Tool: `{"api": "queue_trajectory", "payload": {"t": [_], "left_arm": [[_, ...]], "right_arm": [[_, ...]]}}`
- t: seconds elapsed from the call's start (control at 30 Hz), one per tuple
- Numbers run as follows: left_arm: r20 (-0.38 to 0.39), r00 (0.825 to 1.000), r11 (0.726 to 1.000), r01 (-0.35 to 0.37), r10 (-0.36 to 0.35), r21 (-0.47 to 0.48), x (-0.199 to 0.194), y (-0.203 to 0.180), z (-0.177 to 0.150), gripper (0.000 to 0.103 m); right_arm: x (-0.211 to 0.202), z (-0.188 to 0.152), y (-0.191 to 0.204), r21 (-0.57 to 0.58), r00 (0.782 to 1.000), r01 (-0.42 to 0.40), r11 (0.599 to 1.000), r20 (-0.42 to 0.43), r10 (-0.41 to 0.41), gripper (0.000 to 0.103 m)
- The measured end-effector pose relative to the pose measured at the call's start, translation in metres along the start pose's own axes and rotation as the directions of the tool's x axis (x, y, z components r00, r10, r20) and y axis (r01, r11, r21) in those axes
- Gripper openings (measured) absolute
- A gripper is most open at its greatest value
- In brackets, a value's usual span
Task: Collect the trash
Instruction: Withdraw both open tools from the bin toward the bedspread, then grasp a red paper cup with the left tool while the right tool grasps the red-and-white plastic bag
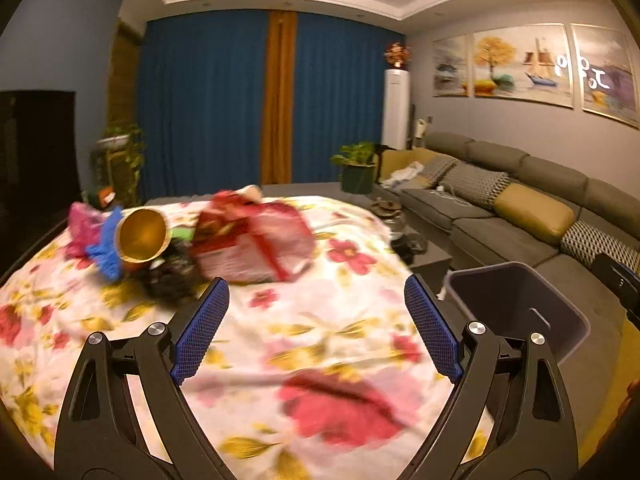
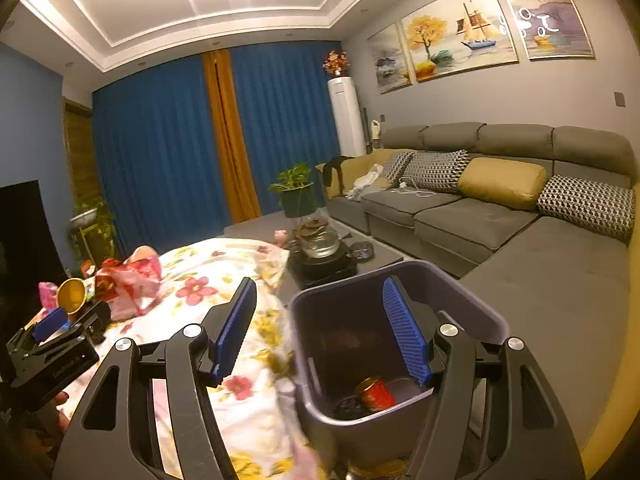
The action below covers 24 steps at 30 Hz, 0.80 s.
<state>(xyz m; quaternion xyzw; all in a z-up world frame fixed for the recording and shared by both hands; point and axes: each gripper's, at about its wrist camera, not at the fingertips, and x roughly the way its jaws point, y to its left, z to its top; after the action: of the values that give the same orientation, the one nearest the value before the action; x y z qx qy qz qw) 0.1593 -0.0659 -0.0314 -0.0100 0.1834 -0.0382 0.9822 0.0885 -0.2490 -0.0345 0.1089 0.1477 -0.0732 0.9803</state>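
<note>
Here, left gripper [image 1: 316, 328] spread wide, empty, over floral cloth [image 1: 280, 344] — red-white bag [image 1: 256, 244] and gold paper cup [image 1: 142, 234] just ahead. Right gripper [image 2: 320, 328] also released, above gray trash bin [image 2: 472, 300] — red can [image 2: 374, 394] inside.

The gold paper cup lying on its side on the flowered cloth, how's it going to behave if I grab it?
The gold paper cup looks thin-walled, so it is probably light and may crush under a firm squeeze. Lying on its side on the flowered cloth, it could roll if nudged, though the trash crowding it probably checks that.
</note>
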Motion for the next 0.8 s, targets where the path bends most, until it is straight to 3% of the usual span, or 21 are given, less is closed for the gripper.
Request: {"api": "queue_trajectory", "payload": {"t": [0.27,0.6,0.8], "left_arm": [[0.008,0.995,0.995,-0.099,0.099,-0.030,-0.018,0.051,0.000,0.088],[0.015,0.971,0.969,-0.236,0.238,-0.066,-0.022,0.117,0.003,0.088],[0.004,0.959,0.954,-0.282,0.284,-0.097,-0.011,0.146,0.005,0.088]], "right_arm": [[0.003,-0.008,0.044,-0.026,0.998,-0.057,0.998,-0.019,0.057,0.065],[0.023,-0.015,0.109,-0.079,0.985,-0.167,0.983,-0.057,0.163,0.065],[0.040,-0.016,0.147,-0.111,0.973,-0.224,0.968,-0.077,0.216,0.065]]}}
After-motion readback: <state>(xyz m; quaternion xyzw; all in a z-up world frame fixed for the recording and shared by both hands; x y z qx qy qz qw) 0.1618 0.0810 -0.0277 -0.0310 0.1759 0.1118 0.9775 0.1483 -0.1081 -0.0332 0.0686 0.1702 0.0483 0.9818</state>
